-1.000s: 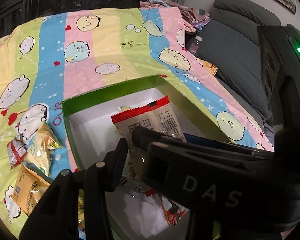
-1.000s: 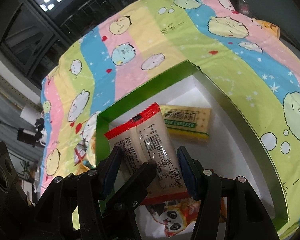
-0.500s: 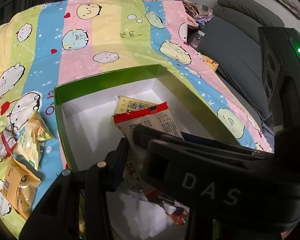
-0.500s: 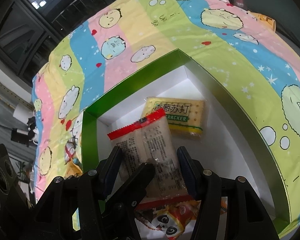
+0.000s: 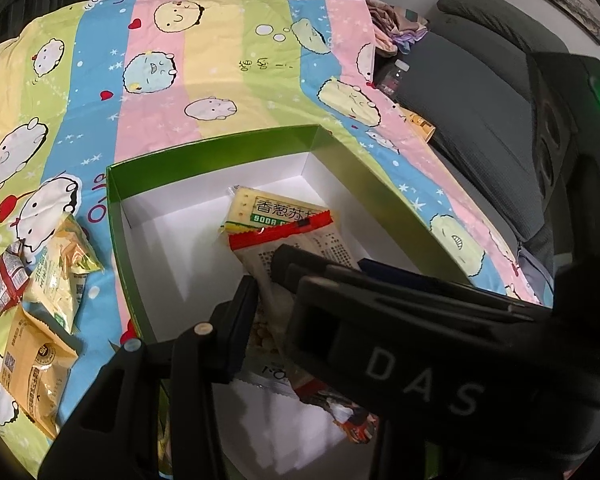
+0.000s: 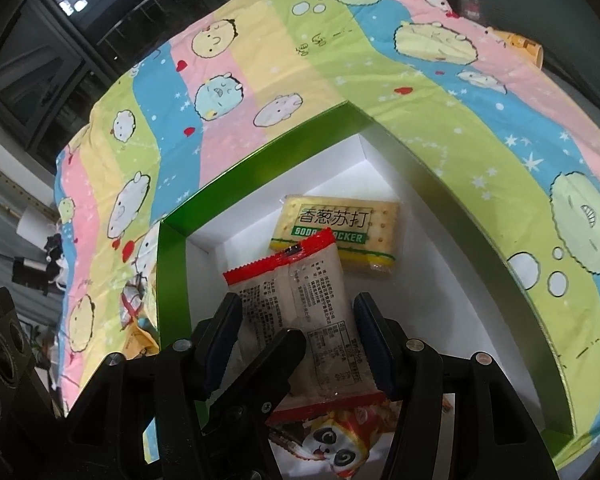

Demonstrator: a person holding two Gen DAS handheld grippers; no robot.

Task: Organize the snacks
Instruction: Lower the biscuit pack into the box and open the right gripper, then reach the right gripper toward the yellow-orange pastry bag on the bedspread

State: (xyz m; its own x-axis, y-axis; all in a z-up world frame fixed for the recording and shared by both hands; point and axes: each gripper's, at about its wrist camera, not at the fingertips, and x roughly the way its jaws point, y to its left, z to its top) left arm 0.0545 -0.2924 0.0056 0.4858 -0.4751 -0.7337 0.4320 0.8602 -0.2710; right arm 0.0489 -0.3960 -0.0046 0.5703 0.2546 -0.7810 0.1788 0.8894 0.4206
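A green box with a white inside [image 5: 204, 152] [image 6: 252, 168] sits on the striped cartoon bedsheet. A yellow soda cracker pack [image 6: 340, 228] [image 5: 268, 210] lies inside it. A clear snack packet with a red top edge [image 6: 300, 300] [image 5: 300, 240] is held over the box. My left gripper [image 5: 266, 280] is shut on this packet; its finger [image 6: 276, 356] crosses the right wrist view. My right gripper [image 6: 298, 320] stands open around the packet. A panda-print packet [image 6: 332, 436] lies under it in the box.
Several loose snack packets [image 5: 52, 280] lie on the sheet left of the box. A grey sofa [image 5: 480, 92] stands to the right, with a bottle [image 5: 396, 76] and a yellow item [image 5: 418, 126] at the bed's edge.
Both grippers and the red-edged packet have come lower and nearer into the box. More of the soda cracker pack shows beyond the packet.
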